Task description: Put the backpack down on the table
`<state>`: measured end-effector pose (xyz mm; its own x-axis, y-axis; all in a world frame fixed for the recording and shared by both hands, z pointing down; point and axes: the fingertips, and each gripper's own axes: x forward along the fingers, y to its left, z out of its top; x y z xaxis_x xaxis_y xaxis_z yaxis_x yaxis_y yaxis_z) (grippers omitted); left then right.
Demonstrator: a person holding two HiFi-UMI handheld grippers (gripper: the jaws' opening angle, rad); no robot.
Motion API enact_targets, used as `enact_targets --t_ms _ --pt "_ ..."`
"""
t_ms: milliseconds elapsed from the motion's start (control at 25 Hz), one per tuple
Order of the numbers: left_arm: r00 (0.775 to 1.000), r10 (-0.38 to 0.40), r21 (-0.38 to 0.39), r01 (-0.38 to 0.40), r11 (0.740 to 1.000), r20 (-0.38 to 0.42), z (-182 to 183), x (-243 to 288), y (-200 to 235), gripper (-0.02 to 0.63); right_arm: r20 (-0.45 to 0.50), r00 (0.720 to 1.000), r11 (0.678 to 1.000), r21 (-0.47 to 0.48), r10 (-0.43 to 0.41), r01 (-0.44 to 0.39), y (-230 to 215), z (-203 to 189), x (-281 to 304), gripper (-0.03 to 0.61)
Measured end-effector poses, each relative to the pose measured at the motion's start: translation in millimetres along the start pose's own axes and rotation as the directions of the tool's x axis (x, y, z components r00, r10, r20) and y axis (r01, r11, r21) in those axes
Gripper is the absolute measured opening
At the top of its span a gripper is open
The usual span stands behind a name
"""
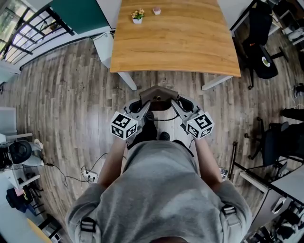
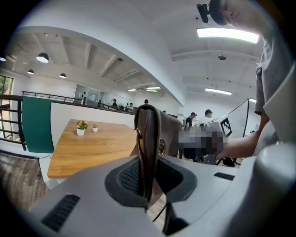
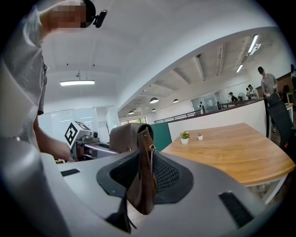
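Observation:
A brown leather backpack (image 1: 158, 93) hangs in the air between both grippers, just short of the near edge of the wooden table (image 1: 175, 38). My left gripper (image 1: 142, 105) is shut on the bag's left side; in the left gripper view the brown leather (image 2: 148, 152) stands pinched between the pads. My right gripper (image 1: 176, 104) is shut on the bag's right side, where the leather (image 3: 143, 171) and a metal ring show between the pads. The lower part of the bag is hidden behind the grippers and the person's body.
A small potted flower (image 1: 137, 15) and a tiny pink pot (image 1: 156, 10) stand at the table's far end. Black office chairs (image 1: 263, 57) stand to the right. Cables lie on the wood floor (image 1: 66, 104) at lower left. People stand far off in the room.

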<state>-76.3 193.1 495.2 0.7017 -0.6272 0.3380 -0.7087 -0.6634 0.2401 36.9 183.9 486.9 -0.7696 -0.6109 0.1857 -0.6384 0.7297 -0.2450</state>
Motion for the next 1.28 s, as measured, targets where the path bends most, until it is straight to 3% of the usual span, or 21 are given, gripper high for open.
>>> enact_targets --t_ms 520,880,1280 --pt "0.997 -0.076 0.026 0.076 0.997 0.006 36 35 66 0.063 0.024 0.995 0.995 -0.018 -0.096 0.096 -37 29 57 0.104" --pt "0.987 -0.161 0.055 0.162 0.985 -0.018 44 55 86 0.063 0.041 0.981 0.982 0.008 -0.188 0.188 -53 30 70 0.104" --pt "0.979 -0.202 0.068 0.203 0.977 -0.019 51 59 114 0.063 0.046 0.971 0.972 0.008 -0.233 0.233 -57 35 95 0.104"
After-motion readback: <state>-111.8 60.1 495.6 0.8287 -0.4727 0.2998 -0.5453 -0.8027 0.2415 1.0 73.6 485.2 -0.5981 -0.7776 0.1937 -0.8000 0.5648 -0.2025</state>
